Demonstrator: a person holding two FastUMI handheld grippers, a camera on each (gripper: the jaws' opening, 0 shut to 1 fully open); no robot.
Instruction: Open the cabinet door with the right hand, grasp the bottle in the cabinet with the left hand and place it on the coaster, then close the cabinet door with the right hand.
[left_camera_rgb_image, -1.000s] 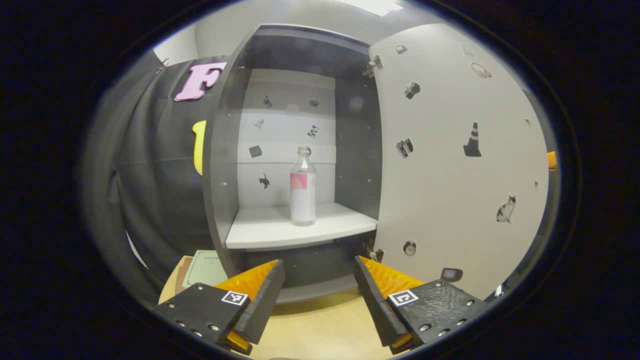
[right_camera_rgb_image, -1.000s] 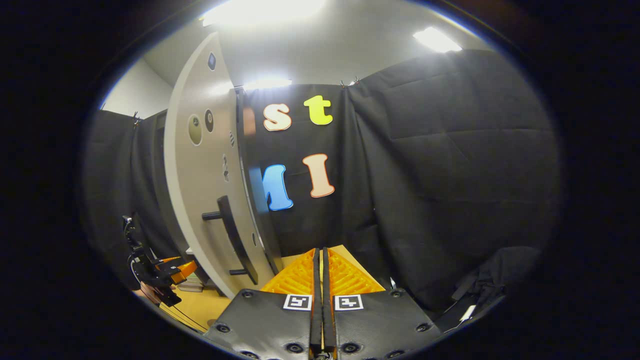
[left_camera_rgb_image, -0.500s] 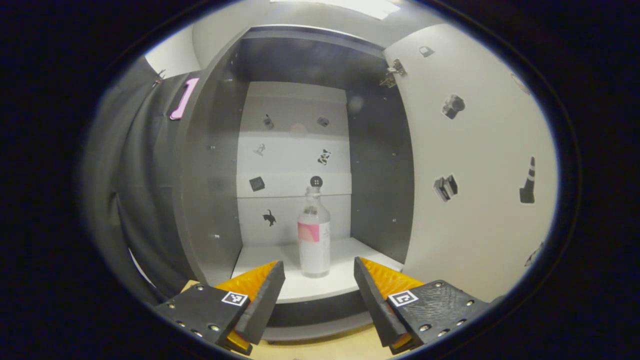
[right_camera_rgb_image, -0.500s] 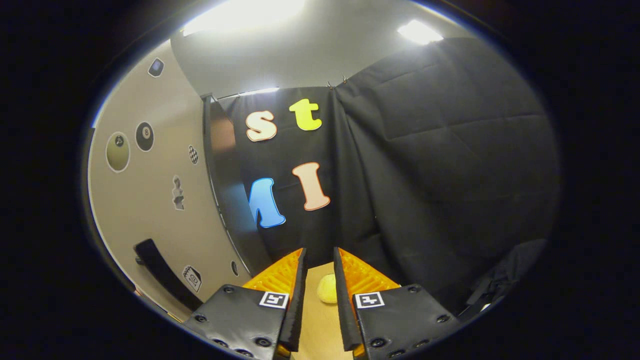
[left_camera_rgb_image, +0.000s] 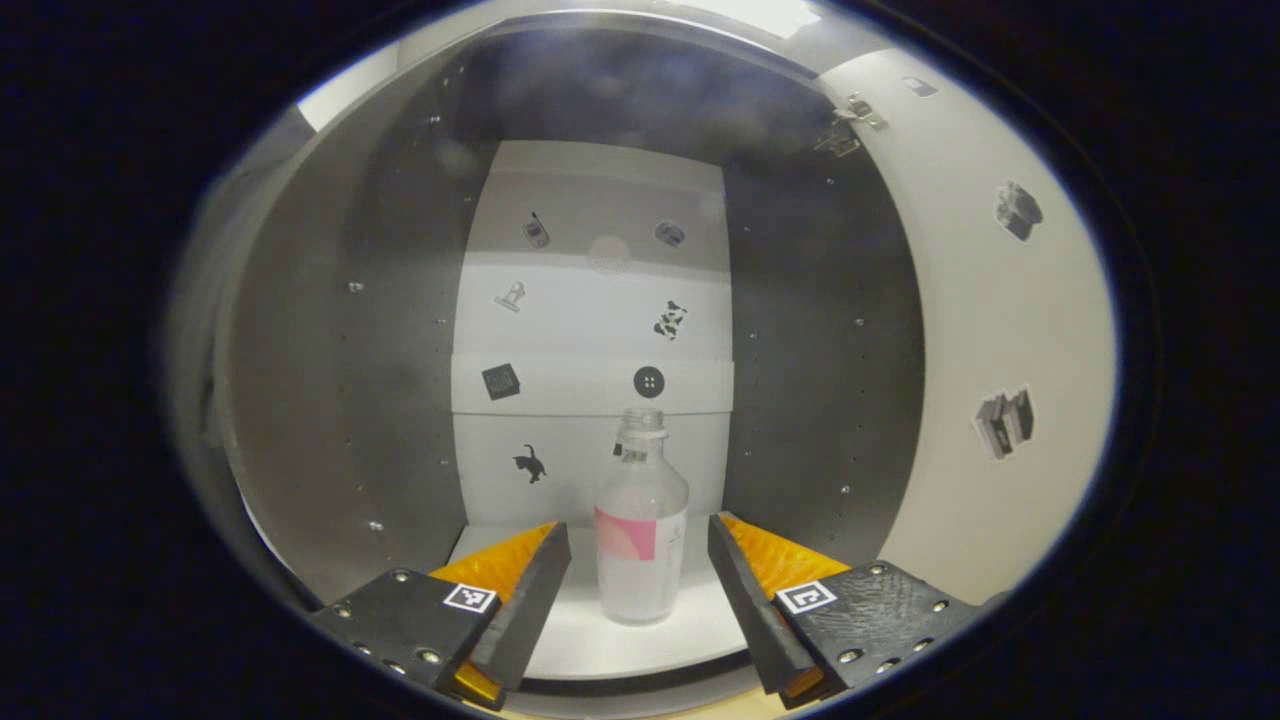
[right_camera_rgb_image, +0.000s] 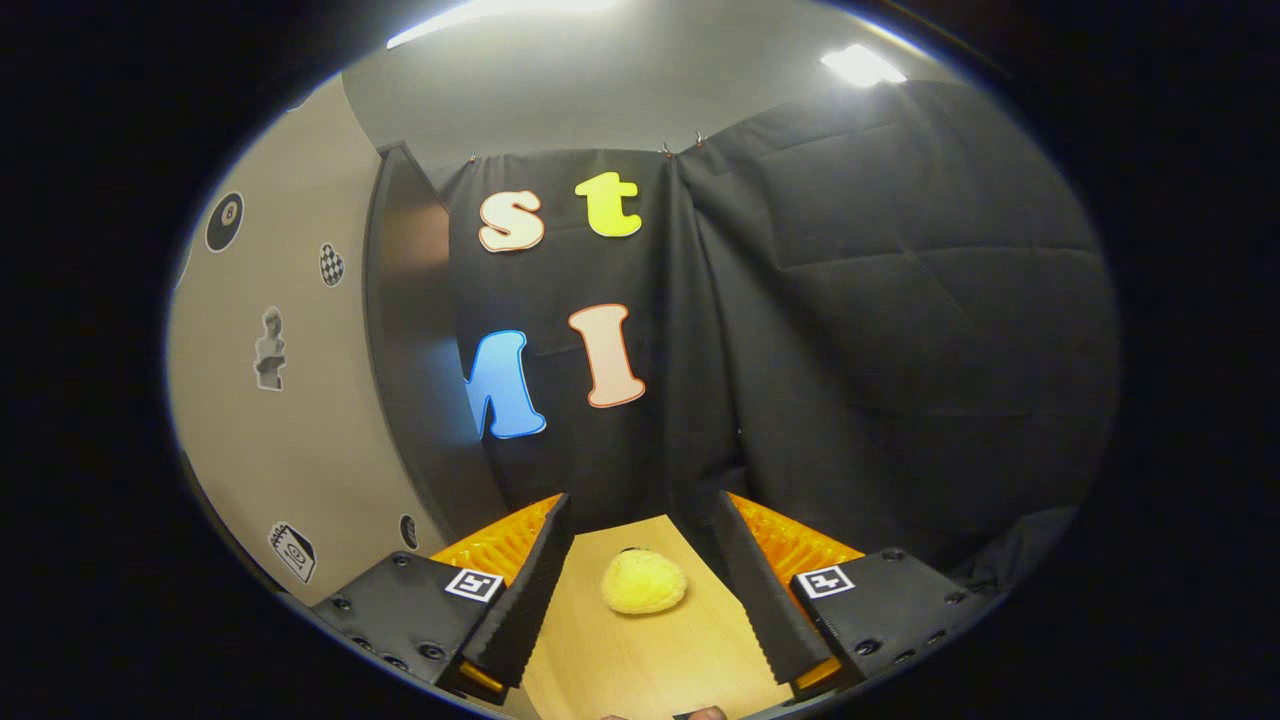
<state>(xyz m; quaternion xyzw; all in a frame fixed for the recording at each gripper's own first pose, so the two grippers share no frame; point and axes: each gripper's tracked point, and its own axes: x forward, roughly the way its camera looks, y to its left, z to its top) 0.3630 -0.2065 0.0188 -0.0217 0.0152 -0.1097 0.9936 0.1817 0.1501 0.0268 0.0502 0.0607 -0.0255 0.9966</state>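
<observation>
Both sets of jaws stand apart, gripping nothing. Ahead of my left gripper (left_camera_rgb_image: 638, 560) the bottle (left_camera_rgb_image: 640, 530) stands upright on the cabinet shelf (left_camera_rgb_image: 590, 640), framed in the gap between my fingers but a little beyond the tips, not touching either. The cabinet door (left_camera_rgb_image: 1000, 350) hangs open off to that gripper's right. My right gripper (right_camera_rgb_image: 640, 560) idles over the table (right_camera_rgb_image: 640, 670), a yellow fuzzy lump (right_camera_rgb_image: 644, 582) lying ahead between its fingers. I judge the door-opening step done and the reach for the bottle in hand; next I should ease the left gripper forward until the fingers flank the labelled body, then close gently so it stays upright.
</observation>
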